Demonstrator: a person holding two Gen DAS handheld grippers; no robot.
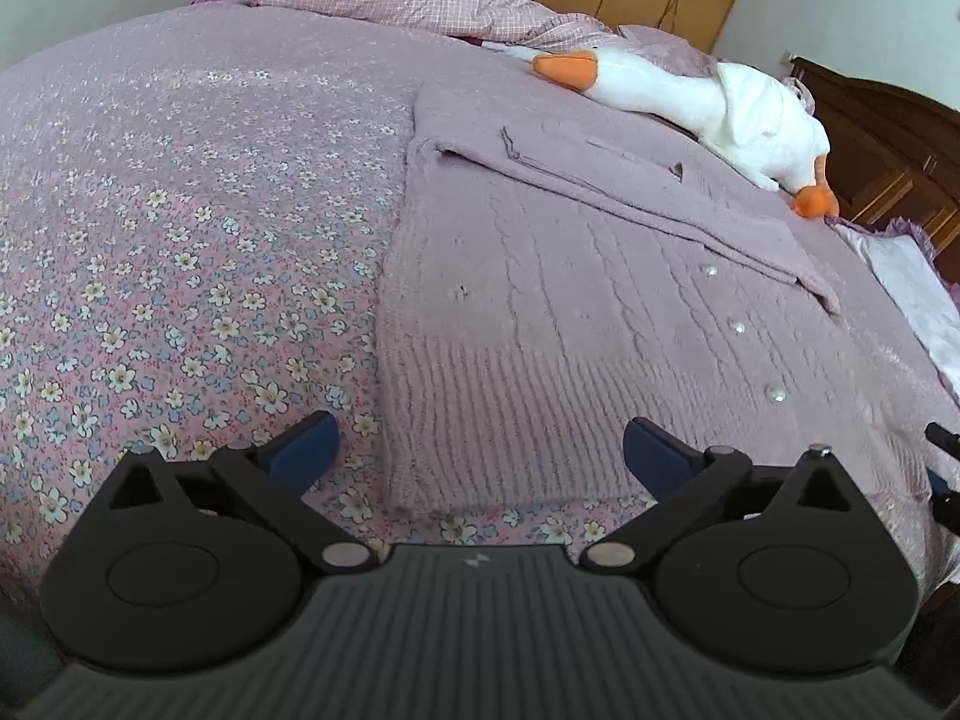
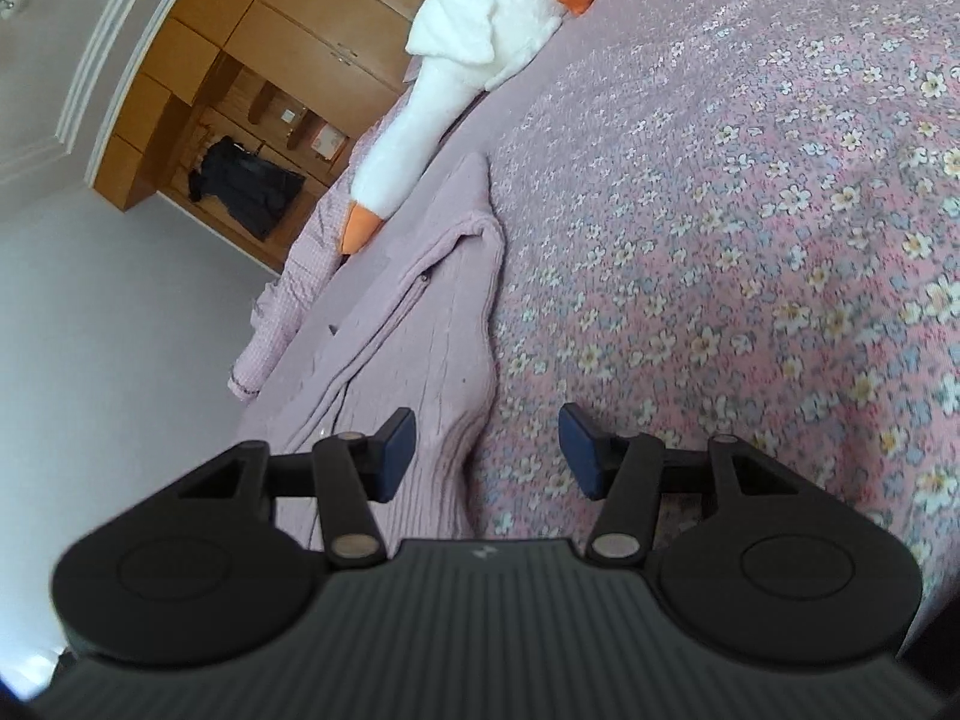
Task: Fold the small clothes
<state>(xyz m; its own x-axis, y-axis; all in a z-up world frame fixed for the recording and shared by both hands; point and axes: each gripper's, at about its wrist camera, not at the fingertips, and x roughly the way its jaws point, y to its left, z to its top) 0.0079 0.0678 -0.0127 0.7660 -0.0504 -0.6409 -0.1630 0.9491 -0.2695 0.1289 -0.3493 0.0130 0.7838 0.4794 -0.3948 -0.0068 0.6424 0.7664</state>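
A lilac knitted cardigan with pearl buttons lies flat on the floral bedspread, one sleeve folded across its chest. My left gripper is open just above the cardigan's ribbed hem, near its left corner, holding nothing. In the right wrist view the same cardigan runs away from the camera along the bed. My right gripper is open with its fingers either side of the cardigan's ribbed edge; no cloth is pinched.
A white plush goose with orange beak and feet lies beyond the cardigan. A pink checked quilt is bunched at the far side. Wooden wardrobes and a dark headboard border the bed. A pale pillow sits at right.
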